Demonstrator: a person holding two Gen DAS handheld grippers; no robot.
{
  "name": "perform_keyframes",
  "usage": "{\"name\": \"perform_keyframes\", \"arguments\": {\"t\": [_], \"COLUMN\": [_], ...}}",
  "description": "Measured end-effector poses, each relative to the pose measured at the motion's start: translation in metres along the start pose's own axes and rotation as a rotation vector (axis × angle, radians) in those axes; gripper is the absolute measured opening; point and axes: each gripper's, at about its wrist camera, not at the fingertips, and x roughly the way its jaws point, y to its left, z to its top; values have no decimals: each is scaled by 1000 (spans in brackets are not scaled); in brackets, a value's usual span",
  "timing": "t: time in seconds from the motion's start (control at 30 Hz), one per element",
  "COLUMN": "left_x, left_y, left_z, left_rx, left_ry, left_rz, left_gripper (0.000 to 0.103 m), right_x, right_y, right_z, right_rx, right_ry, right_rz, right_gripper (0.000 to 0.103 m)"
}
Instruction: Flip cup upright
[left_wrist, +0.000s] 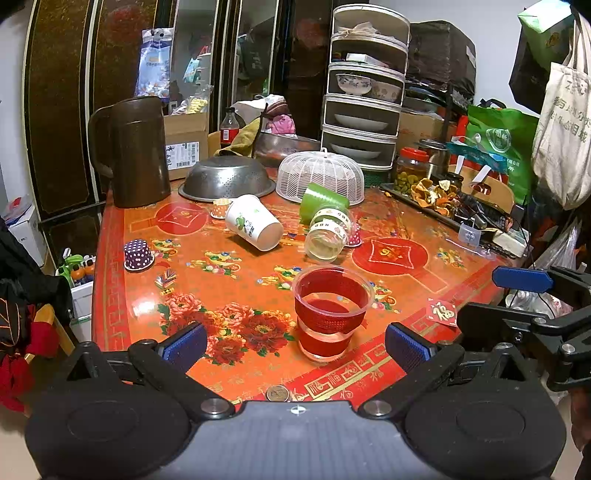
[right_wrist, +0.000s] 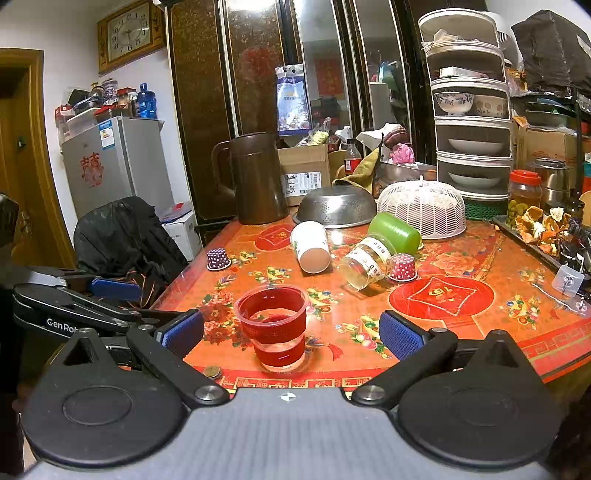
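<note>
Both grippers hang level over the near edge of the desk, pointing across it. The left gripper has its fingers spread wide, holding nothing; the right gripper is likewise spread and empty, and shows at the right edge of the left view.

Further back lie a paper cup on its side, a jar on its side, and a green cup tipped against a white mesh cover. A purple capsule sits to the left, and a red one just beside the jar. A brown jug and a steel colander stand at the back. A coin lies at the near edge.

The clear cup with a red band stands upright, mouth up, near the front of the desk. In both views it sits between the spread fingers and a little ahead of them, touching neither
</note>
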Motion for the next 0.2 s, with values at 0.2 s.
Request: {"name": "perform_keyframes", "arguments": {"t": [0.2], "left_x": [-4], "left_y": [1], "left_z": [-1], "left_rx": [0], "left_ry": [-23], "left_rz": [10], "left_gripper": [103], "right_x": [0], "right_y": [0], "right_z": [0], "right_rx": [0], "right_ry": [0], "right_rz": [0], "right_gripper": [102]}}
